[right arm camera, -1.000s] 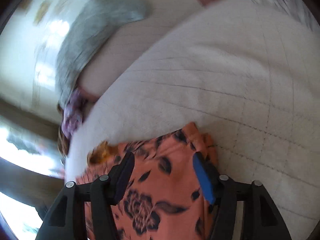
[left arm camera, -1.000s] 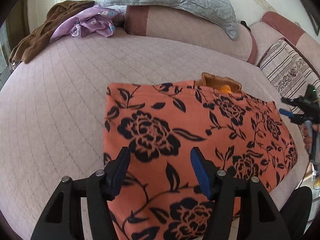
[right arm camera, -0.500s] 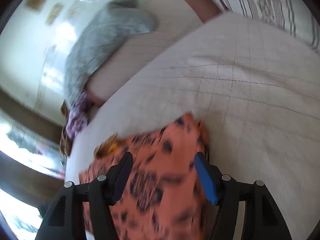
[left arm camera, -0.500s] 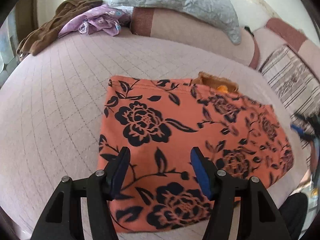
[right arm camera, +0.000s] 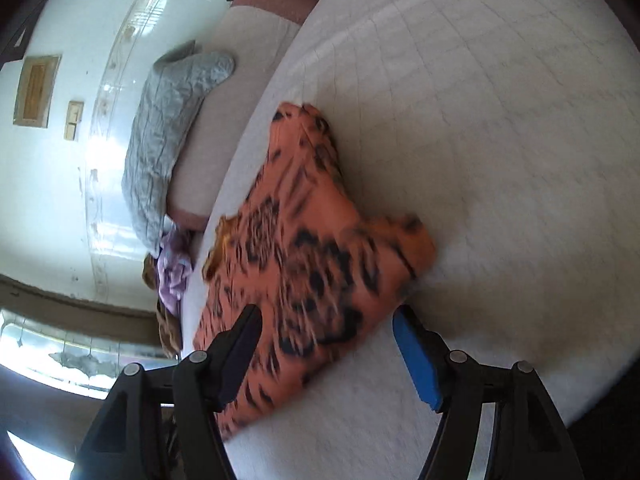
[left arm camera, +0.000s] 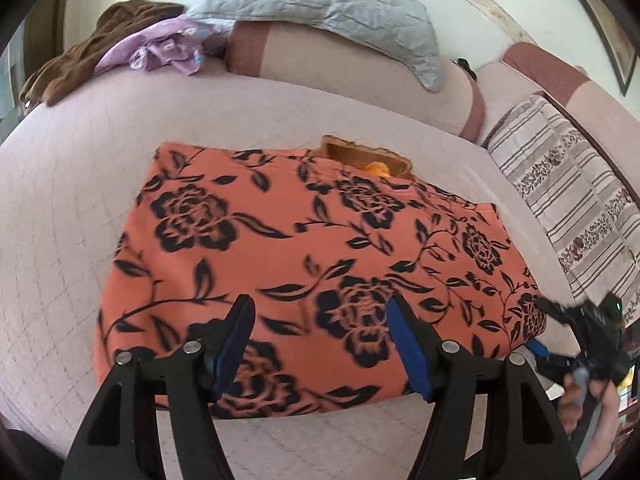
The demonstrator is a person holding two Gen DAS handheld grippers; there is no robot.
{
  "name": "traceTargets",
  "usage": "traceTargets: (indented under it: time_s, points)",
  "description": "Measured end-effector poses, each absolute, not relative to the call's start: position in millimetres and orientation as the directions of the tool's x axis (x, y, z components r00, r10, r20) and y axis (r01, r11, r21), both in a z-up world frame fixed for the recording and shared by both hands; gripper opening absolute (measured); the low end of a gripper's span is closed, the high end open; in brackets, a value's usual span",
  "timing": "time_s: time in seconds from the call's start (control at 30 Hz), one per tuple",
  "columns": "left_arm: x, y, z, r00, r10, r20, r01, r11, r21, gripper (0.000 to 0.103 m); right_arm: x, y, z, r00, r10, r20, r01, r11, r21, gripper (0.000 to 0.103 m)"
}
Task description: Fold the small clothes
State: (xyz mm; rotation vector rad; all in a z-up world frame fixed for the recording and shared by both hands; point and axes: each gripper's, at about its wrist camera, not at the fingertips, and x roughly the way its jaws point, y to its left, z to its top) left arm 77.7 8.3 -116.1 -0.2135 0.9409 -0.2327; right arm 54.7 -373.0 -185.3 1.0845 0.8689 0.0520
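Note:
An orange garment with black flowers (left arm camera: 304,240) lies folded flat on the pale quilted bed (left arm camera: 72,168). An orange-brown collar part (left arm camera: 364,156) sticks out at its far edge. My left gripper (left arm camera: 320,328) is open and empty, above the garment's near edge. The right gripper (left arm camera: 560,336) shows at the garment's right corner in the left wrist view. In the right wrist view the garment (right arm camera: 304,248) is blurred, and my right gripper (right arm camera: 328,344) is open and empty over its near corner.
A grey quilted pillow (left arm camera: 328,4) lies on a pink bolster (left arm camera: 344,64) at the bed's head. Purple (left arm camera: 168,44) and brown clothes (left arm camera: 92,52) are piled at the far left. A striped cushion (left arm camera: 568,196) lies on the right.
My left gripper has drawn back toward the near edge, so the whole garment shows. My right gripper has pulled back and turned; the garment lies farther from it.

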Motion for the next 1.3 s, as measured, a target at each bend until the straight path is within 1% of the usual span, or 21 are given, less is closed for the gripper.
traceTargets:
  time_s: [0.03, 0.07, 0.1, 0.2, 0.27, 0.3, 0.37, 0.4, 0.47, 0.5, 0.53, 0.57, 0.73, 0.83, 1.07, 1.1, 1.13, 1.17, 1.2, 1.23, 1.3]
  points:
    - [79.1, 3.7, -117.3, 0.560, -0.285, -0.778, 0.105, 0.956, -0.274, 0.069, 61.1, -373.7, -186.3, 0.679, 0.433, -0.592, 0.371, 0.494, 0.787, 0.067]
    - [80.9, 0.0, -119.3, 0.551, -0.280, -0.787, 0.102, 0.958, -0.269, 0.069, 68.0, -375.1, -186.9, 0.674, 0.433, -0.599, 0.380, 0.492, 0.784, 0.059]
    - [81.2, -2.6, -120.4, 0.544, -0.276, -0.792, 0.098, 0.959, -0.267, 0.069, 75.4, -374.0, -186.9, 0.656, 0.423, -0.625, 0.393, 0.516, 0.761, 0.019]
    - [79.8, -8.0, -117.4, 0.548, -0.258, -0.796, 0.090, 0.964, -0.250, 0.069, 74.2, -364.4, -168.9, 0.648, 0.368, -0.667, 0.380, 0.602, 0.702, 0.012]
    - [78.9, -11.3, -116.2, 0.559, -0.251, -0.790, 0.095, 0.966, -0.240, 0.069, 65.5, -354.0, -147.1, 0.671, 0.289, -0.683, 0.344, 0.695, 0.632, 0.011]
    - [80.9, -13.5, -119.1, 0.556, -0.240, -0.796, 0.094, 0.969, -0.227, 0.069, 65.7, -348.5, -147.6, 0.664, 0.268, -0.698, 0.340, 0.722, 0.602, 0.012]
    - [88.9, -16.8, -131.4, 0.518, -0.207, -0.830, 0.076, 0.978, -0.196, 0.069, 72.8, -349.0, -170.2, 0.591, 0.267, -0.761, 0.372, 0.747, 0.551, 0.021]
    - [92.2, -17.3, -137.8, 0.494, -0.201, -0.846, 0.068, 0.979, -0.192, 0.069, 73.3, -354.7, -185.2, 0.583, 0.311, -0.751, 0.378, 0.714, 0.589, 0.021]
    - [93.8, -16.0, -144.9, 0.487, -0.195, -0.851, 0.056, 0.980, -0.192, 0.069, 63.7, -367.5, -182.7, 0.621, 0.369, -0.692, 0.365, 0.645, 0.672, 0.032]
    - [93.8, -16.4, -145.9, 0.493, -0.192, -0.848, 0.058, 0.980, -0.188, 0.069, 62.2, -369.0, -176.7, 0.622, 0.363, -0.694, 0.358, 0.656, 0.664, 0.051]
    - [94.0, -17.7, -146.6, 0.497, -0.185, -0.848, 0.064, 0.982, -0.176, 0.069, 59.1, -370.2, -170.2, 0.629, 0.348, -0.695, 0.350, 0.672, 0.653, 0.075]
    - [94.1, -19.9, -147.0, 0.498, -0.176, -0.849, 0.073, 0.984, -0.161, 0.070, 55.3, -372.0, -162.5, 0.644, 0.329, -0.691, 0.338, 0.688, 0.642, 0.078]
    - [95.2, -24.5, -147.6, 0.502, -0.167, -0.849, 0.092, 0.986, -0.140, 0.073, 65.4, -392.8, -130.5, 0.677, 0.280, -0.680, 0.292, 0.746, 0.598, 0.078]
    - [95.5, -24.6, -147.6, 0.501, -0.168, -0.849, 0.099, 0.986, -0.137, 0.074, 102.4, -400.5, -123.8, 0.652, 0.343, -0.676, 0.214, 0.772, 0.598, 0.078]
    - [97.2, -21.8, -148.2, 0.497, -0.185, -0.848, 0.114, 0.982, -0.147, 0.076, 189.0, -399.6, -152.5, 0.488, 0.441, -0.754, 0.137, 0.814, 0.565, 0.077]
    - [97.0, -22.0, -148.7, 0.499, -0.187, -0.846, 0.119, 0.982, -0.147, 0.078, 198.7, -397.0, -160.3, 0.463, 0.448, -0.765, 0.143, 0.814, 0.564, 0.075]
    - [96.8, -23.0, -149.8, 0.501, -0.187, -0.845, 0.129, 0.982, -0.140, 0.078, 205.0, -392.3, -165.9, 0.434, 0.451, -0.780, 0.134, 0.824, 0.551, 0.062]
    - [96.1, -24.4, -150.3, 0.502, -0.182, -0.846, 0.136, 0.982, -0.130, 0.079, 209.1, -387.6, -168.3, 0.415, 0.435, -0.799, 0.118, 0.845, 0.522, 0.047]
    - [95.3, -26.3, -150.4, 0.504, -0.173, -0.846, 0.147, 0.983, -0.114, 0.079, 212.6, -384.1, -168.6, 0.398, 0.442, -0.804, 0.115, 0.845, 0.522, 0.021]
    - [94.7, -28.1, -150.3, 0.504, -0.167, -0.847, 0.157, 0.983, -0.100, 0.079, 213.8, -382.0, -163.5, 0.405, 0.437, -0.803, 0.118, 0.846, 0.520, 0.015]
    - [94.1, -28.6, -150.1, 0.505, -0.165, -0.847, 0.159, 0.983, -0.097, 0.079, 208.0, -373.3, -142.4, 0.461, 0.369, -0.807, 0.091, 0.885, 0.457, 0.015]
